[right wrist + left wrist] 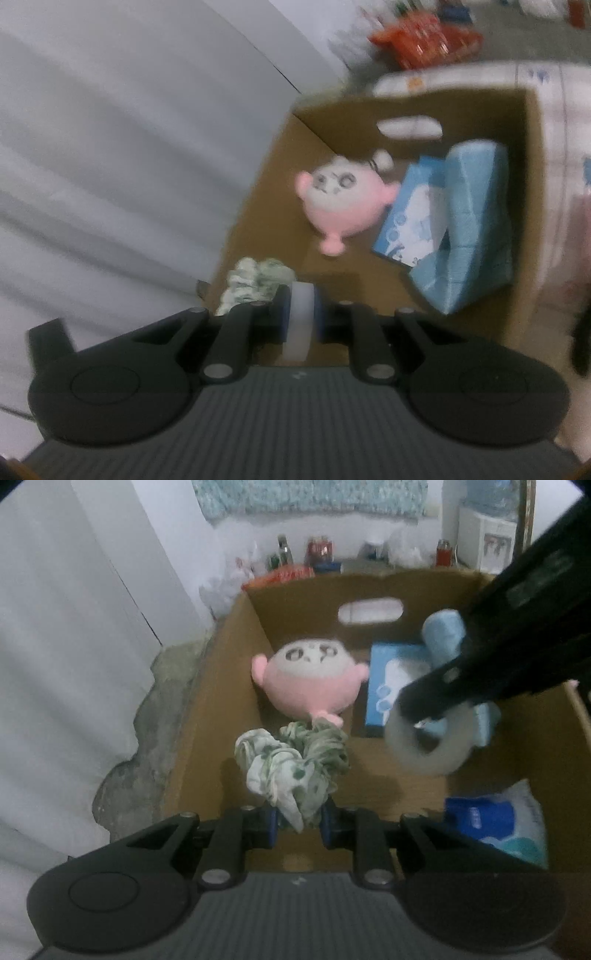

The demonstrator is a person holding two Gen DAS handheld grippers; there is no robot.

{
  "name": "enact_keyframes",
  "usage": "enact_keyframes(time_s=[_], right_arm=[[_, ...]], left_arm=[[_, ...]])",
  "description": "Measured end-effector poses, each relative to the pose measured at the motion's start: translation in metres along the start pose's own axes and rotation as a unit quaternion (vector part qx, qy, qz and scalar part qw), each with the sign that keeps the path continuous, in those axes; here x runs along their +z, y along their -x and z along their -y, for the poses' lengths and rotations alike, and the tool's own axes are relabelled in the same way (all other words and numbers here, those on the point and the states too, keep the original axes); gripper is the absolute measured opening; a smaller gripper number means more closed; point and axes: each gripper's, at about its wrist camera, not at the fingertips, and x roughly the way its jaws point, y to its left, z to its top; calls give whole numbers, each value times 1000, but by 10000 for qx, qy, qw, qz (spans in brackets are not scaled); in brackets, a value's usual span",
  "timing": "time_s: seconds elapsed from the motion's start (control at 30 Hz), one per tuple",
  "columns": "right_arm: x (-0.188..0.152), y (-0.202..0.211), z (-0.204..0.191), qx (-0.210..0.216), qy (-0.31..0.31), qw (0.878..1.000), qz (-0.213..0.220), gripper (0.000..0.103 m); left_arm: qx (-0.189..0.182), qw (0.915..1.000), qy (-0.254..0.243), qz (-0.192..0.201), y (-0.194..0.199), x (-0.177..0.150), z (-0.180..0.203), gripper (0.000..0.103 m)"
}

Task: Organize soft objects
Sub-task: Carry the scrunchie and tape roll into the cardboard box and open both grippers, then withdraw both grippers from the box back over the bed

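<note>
The left gripper [297, 818] pinches a green-spotted scrunchie [291, 766] at lower centre over the cardboard box [207, 709], while the right gripper [301, 319] clamps a white ring [300, 321] (both seemingly poised for dropping beside the pink plush [312, 681]).

my left gripper [297, 818] low and level, fingers pinched on green scrunchie [291, 766], my right gripper [301, 314] reaching in from the right, angled down, clamped on white ring [301, 317]
</note>
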Motion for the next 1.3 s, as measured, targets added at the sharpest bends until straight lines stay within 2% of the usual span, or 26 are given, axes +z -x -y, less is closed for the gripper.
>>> enact_keyframes(time_s=[0.1,0.23,0.47,0.6,0.7,0.9,1.1,1.3], right_arm=[[7,-36,14,-38,-325,9990,-288,12],[11,-72,21,-269,-338,9980,-463,11],[21,-100,23,-223,-331,9978,-522,13],[20,-95,12,-672,217,9964,-470,19],[19,-82,3,-738,483,9956,-332,32],[23,-46,-12,-774,768,9940,47,41],[32,-5,-11,-542,685,9954,391,52],[28,31,-11,-393,684,9943,722,63]], left_arm=[[40,9996,-76,-269,-23,4,-1,23],[162,9988,-98,-457,-45,9,-2,23],[210,9976,-131,-642,-61,9,-7,24],[168,9971,-41,-747,-72,13,-9,25],[178,9967,-43,-788,-74,14,-8,27],[124,9957,23,-920,-79,17,-10,34],[8,9952,43,-973,-78,22,-12,46],[3,9969,47,-781,-61,34,-10,69]])
